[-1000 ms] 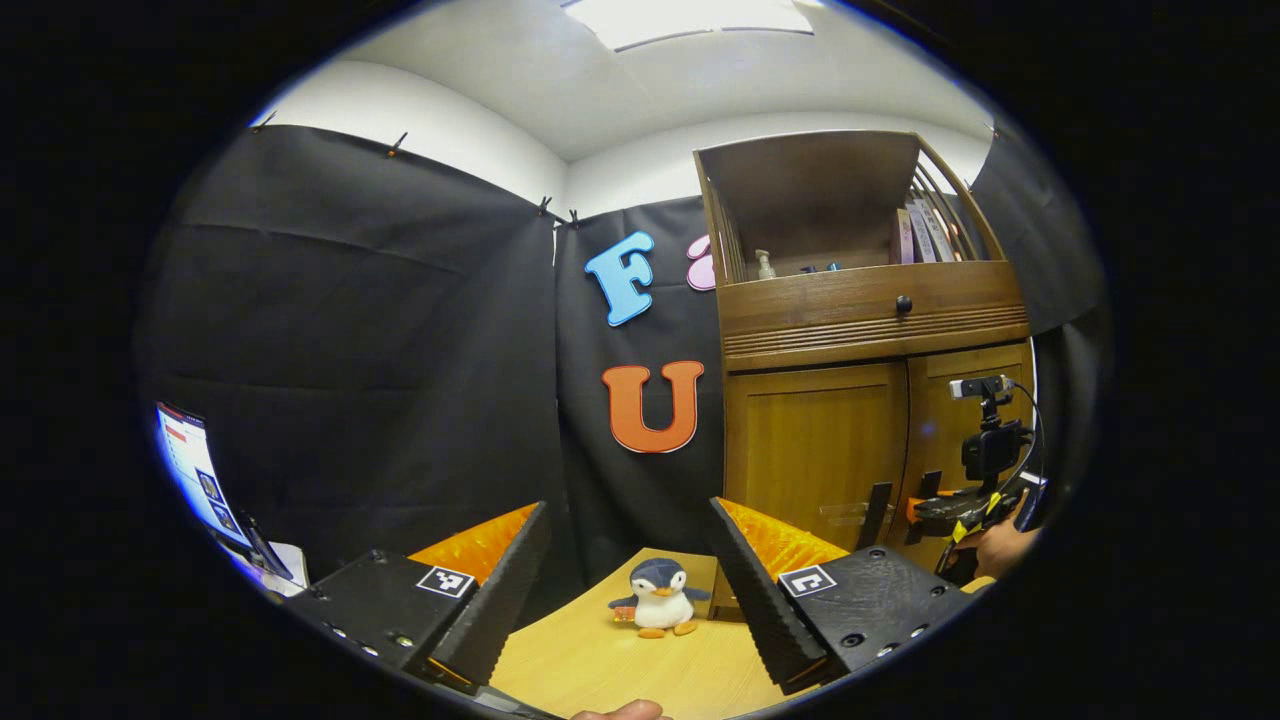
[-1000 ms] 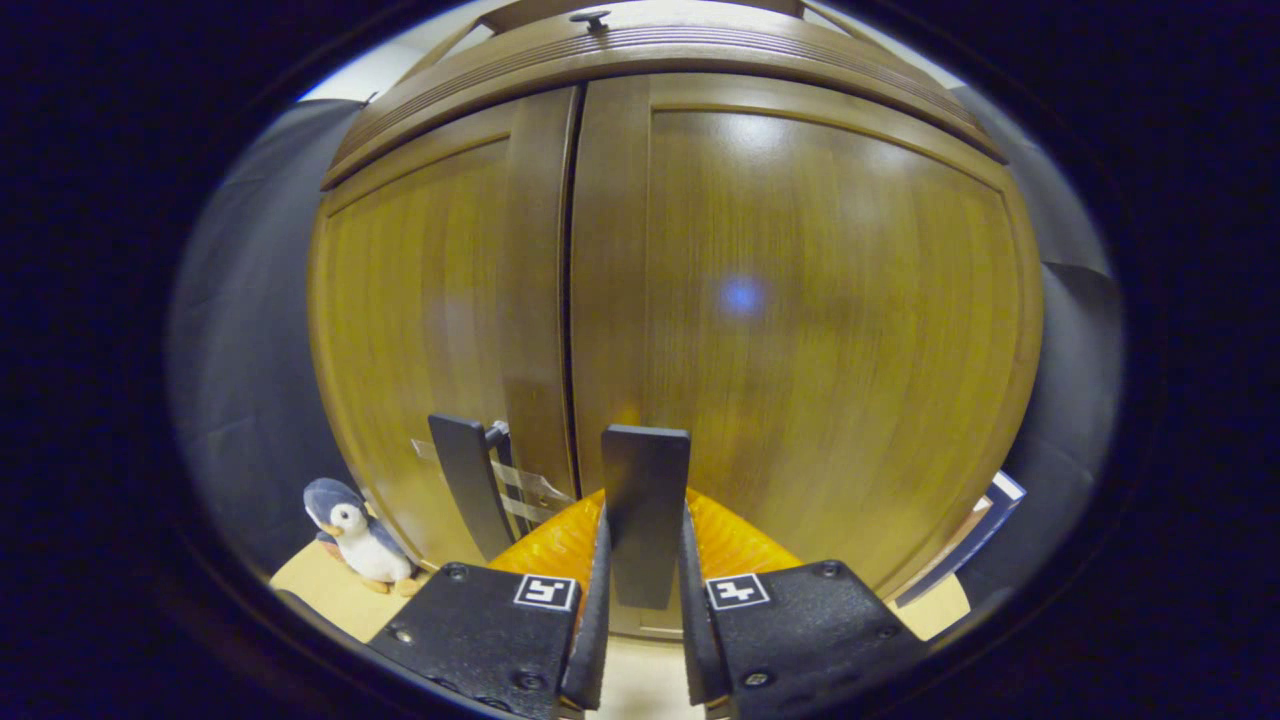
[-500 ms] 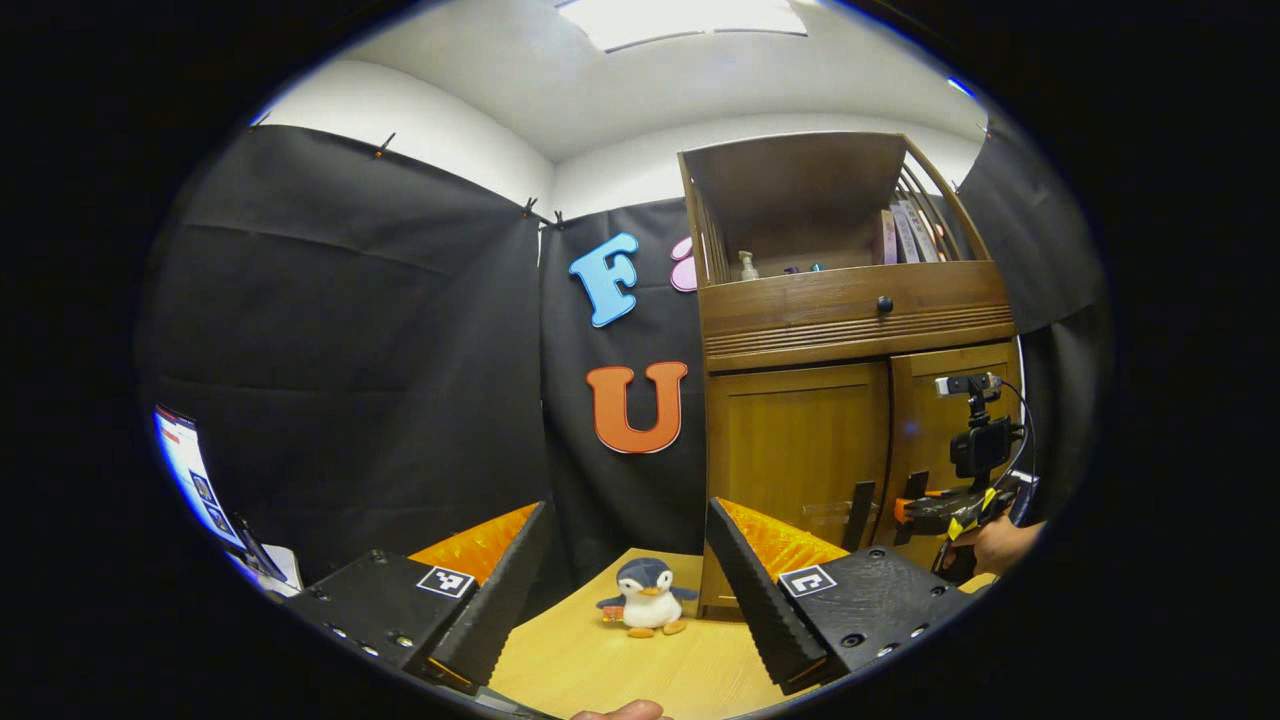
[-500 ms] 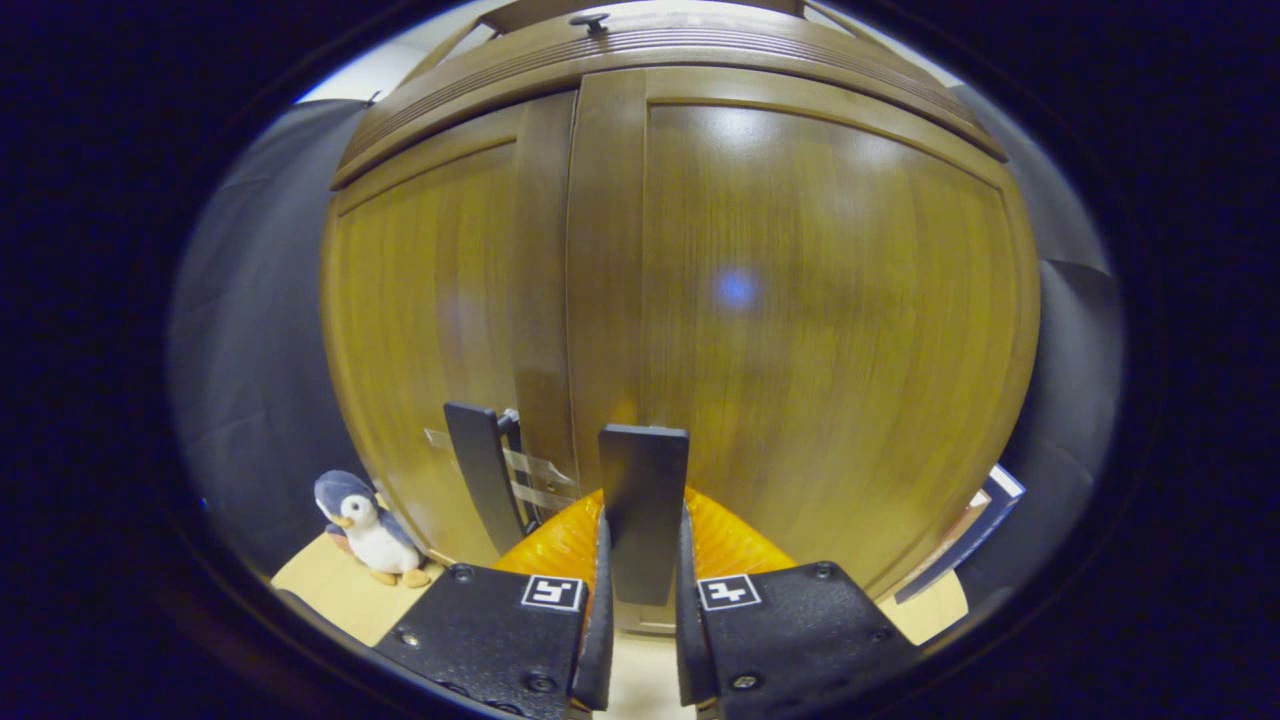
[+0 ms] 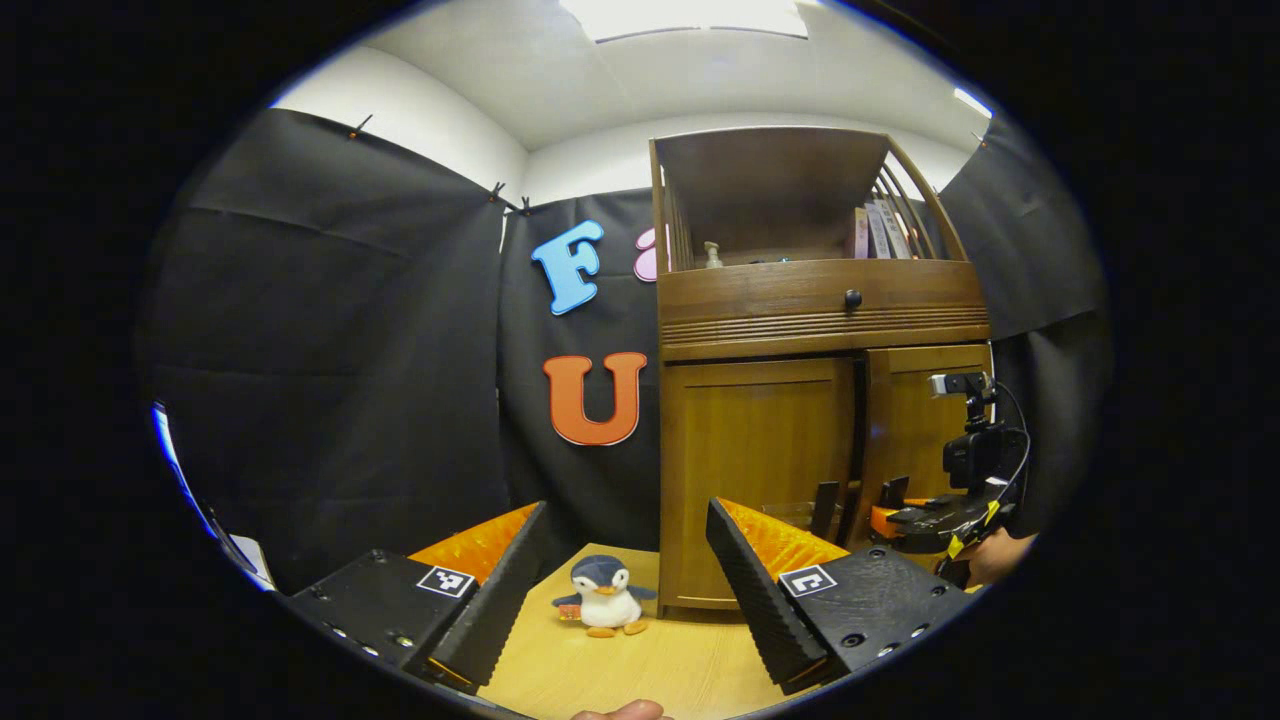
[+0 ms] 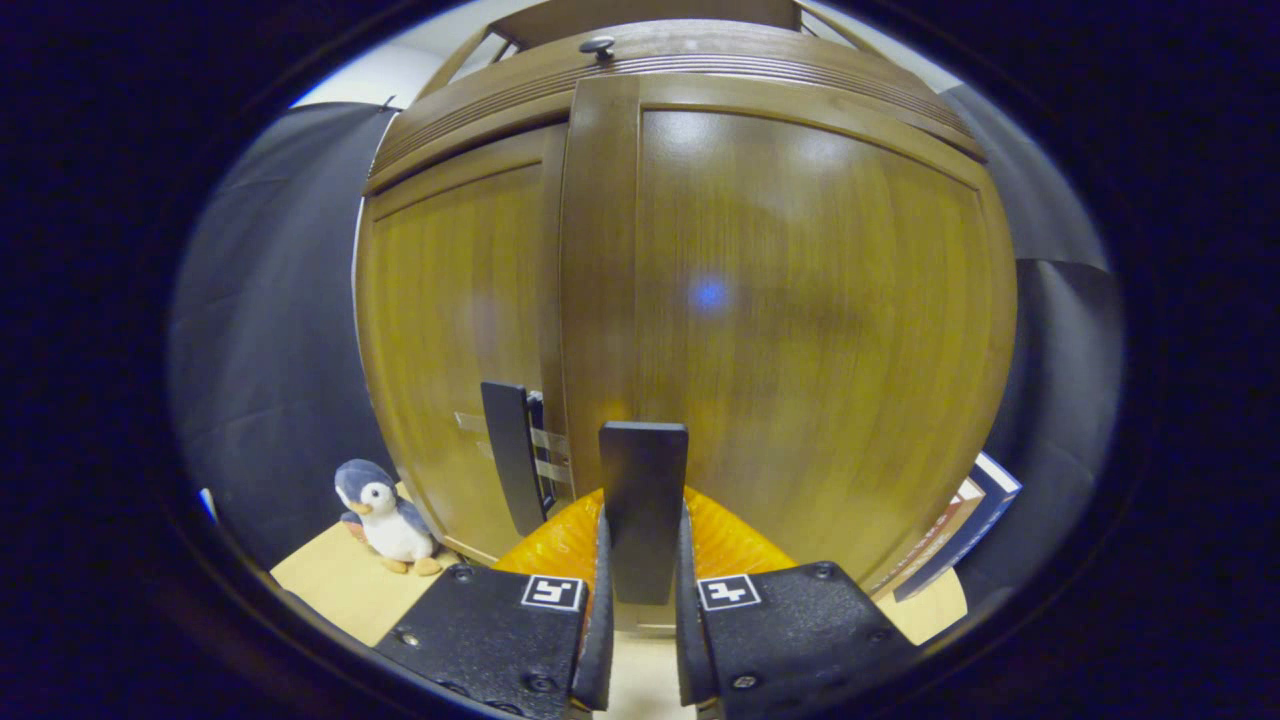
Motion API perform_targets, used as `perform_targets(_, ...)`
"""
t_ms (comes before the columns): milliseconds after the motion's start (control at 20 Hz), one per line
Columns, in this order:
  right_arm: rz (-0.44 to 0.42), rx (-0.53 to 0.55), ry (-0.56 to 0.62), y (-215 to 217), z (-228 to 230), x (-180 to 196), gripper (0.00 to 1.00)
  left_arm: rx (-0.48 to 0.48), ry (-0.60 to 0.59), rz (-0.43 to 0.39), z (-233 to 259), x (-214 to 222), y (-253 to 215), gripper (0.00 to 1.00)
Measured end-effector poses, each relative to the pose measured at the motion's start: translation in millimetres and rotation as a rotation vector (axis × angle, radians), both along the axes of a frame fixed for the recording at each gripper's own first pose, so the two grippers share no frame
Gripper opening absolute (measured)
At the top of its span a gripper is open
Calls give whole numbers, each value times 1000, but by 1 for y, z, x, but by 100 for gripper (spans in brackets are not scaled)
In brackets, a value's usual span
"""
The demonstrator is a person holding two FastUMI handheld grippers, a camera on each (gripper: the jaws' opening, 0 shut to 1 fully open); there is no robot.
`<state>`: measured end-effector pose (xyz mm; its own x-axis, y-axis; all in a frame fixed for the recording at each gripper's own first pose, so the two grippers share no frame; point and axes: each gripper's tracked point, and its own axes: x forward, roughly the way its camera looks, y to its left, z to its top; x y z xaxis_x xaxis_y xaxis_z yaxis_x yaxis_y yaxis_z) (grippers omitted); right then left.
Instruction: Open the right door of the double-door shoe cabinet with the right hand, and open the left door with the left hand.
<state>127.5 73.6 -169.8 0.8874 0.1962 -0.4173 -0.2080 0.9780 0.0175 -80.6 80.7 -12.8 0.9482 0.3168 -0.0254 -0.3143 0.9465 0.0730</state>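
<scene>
Shoe cabinet (image 5: 800, 320) right door (image 6: 800, 330): rigid, hinged; right gripper (image 6: 640, 640) clamps its handle (image 6: 643, 500); left gripper (image 5: 625, 590) spread, idle.

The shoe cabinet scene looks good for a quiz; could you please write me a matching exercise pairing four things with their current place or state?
Things:
1. right gripper
2. left gripper
3. toy penguin
4. left door

States:
A. on the table left of the cabinet
B. closed, handle untouched
C. clamped on the right door's handle
D. open, holding nothing

Pairs: 1-C, 2-D, 3-A, 4-B
</scene>
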Motion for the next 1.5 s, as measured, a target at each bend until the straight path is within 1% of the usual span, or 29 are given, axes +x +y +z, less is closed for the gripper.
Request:
perform_targets(400, 0, -10, -43, -12, 6, -33, 29, -35, 7, -115, -11, 37, -22, 95)
perform_targets(900, -34, -1, -49, -37, 13, -78, 29, -79, 20, -280, -24, 65, -76, 95)
perform_targets(1350, -100, 10, -16, -74, 21, -119, 29, -101, 54, -366, -34, 80, -108, 95)
perform_targets(1500, -113, -4, -12, -86, 24, -129, 25, -94, 60, -391, -38, 85, -118, 95)
